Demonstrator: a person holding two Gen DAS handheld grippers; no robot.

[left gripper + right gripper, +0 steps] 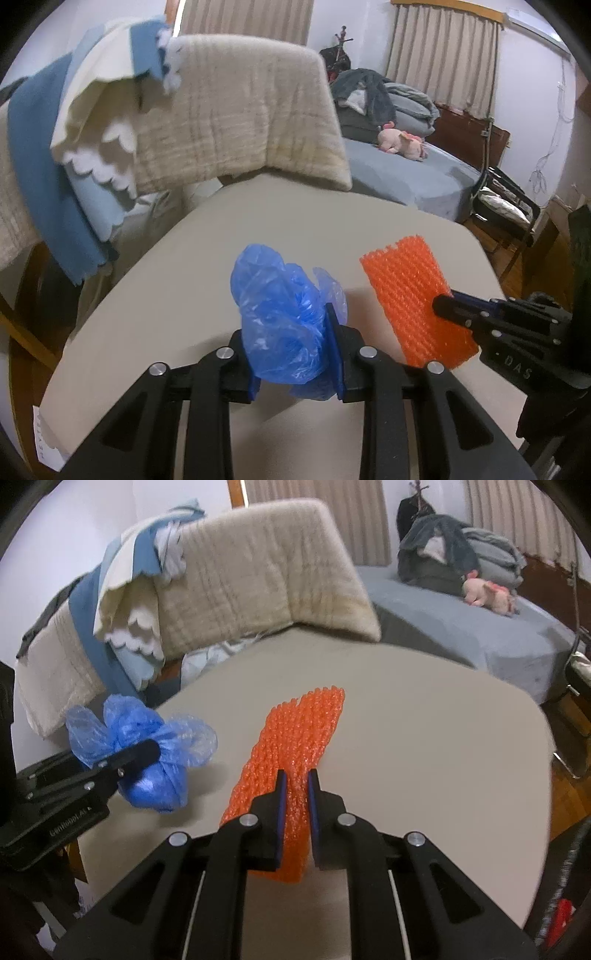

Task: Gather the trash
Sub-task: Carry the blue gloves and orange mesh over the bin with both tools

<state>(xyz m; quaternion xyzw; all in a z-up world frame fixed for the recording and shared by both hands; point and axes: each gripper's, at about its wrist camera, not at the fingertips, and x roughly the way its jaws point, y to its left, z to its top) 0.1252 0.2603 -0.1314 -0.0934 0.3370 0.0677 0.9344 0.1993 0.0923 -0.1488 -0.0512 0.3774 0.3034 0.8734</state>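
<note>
Two pieces of trash, both above the smooth beige counter [155, 317]: left tool [295, 347] clamps one crinkled blue plastic bag [280, 314]; right tool [297, 805] pinches one orange foam net (ribbed, flat) [295, 738].

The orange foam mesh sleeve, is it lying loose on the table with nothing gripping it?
No, the right gripper is shut on the orange foam mesh sleeve.
</note>
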